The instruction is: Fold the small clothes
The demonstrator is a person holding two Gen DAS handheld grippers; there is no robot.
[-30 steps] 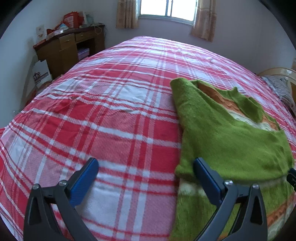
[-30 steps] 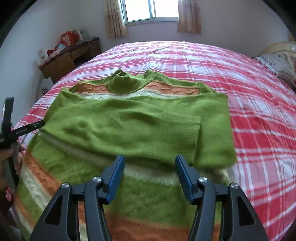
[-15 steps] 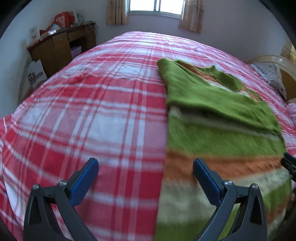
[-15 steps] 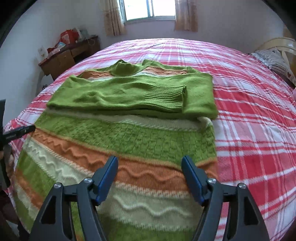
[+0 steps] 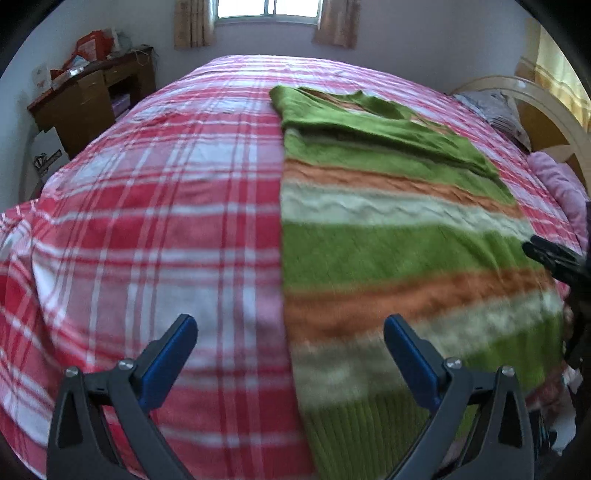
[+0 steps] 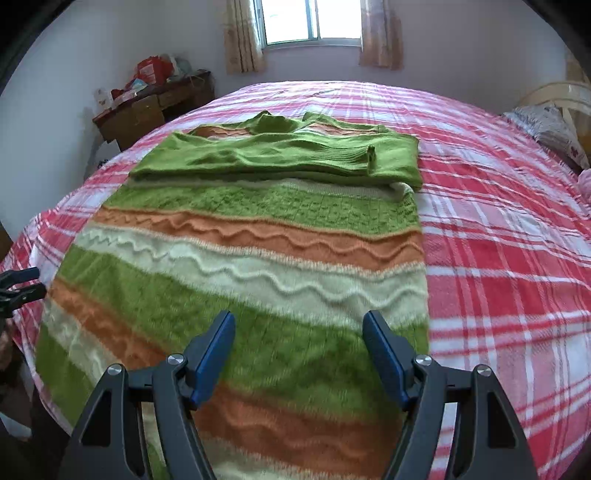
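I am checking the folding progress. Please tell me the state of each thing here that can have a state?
Striped sweater: flat on the bed, sleeves folded across the chest, lower body not yet folded.
Left tongs: open, empty, over the sweater's left edge.
Right tongs: open, empty, just opened wider, above the sweater.
Plaid bedspread: spread, slightly wrinkled.
Curtains: drawn apart.

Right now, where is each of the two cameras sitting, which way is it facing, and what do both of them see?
Left wrist: rides the left gripper, angled down across the plaid bedspread at the striped sweater's left edge toward the window; its own open blue fingers show, the right gripper's tip at the right edge.
Right wrist: rides the right gripper, over the sweater's lower half, facing the window; open fingers show, nothing between them.
Shared: sweater, bedspread, window, wooden desk.
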